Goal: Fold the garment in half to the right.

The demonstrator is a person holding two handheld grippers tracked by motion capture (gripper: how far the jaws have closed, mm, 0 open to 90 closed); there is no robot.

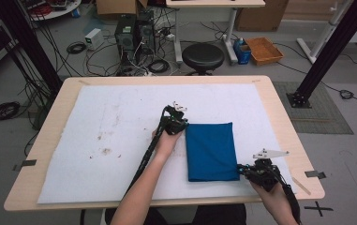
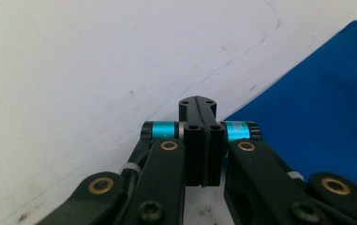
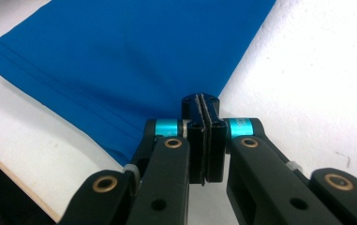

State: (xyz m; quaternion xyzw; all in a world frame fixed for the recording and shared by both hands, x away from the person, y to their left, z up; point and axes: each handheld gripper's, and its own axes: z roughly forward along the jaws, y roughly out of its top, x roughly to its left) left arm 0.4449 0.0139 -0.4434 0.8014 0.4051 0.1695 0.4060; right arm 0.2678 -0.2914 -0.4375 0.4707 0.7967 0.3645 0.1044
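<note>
folded blue cloth | long axis lies fore-aft on counter | left gripper at far-left corner, right gripper at near-right corner | both jaws pressed together; whether cloth is pinched cannot be told

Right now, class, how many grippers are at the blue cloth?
2. The left gripper is at the blue cloth's far-left corner; the right gripper is at its near-right corner.

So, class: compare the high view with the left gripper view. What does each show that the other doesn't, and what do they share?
High view alone: the wooden table edge, a black stool, the right hand-held gripper at the blue cloth's near right corner.

Left gripper view alone: the left hand-held gripper's jaws pressed together, and a faint blue line on the white mat.

Shared: cloth, mat, left hand-held gripper.
</note>
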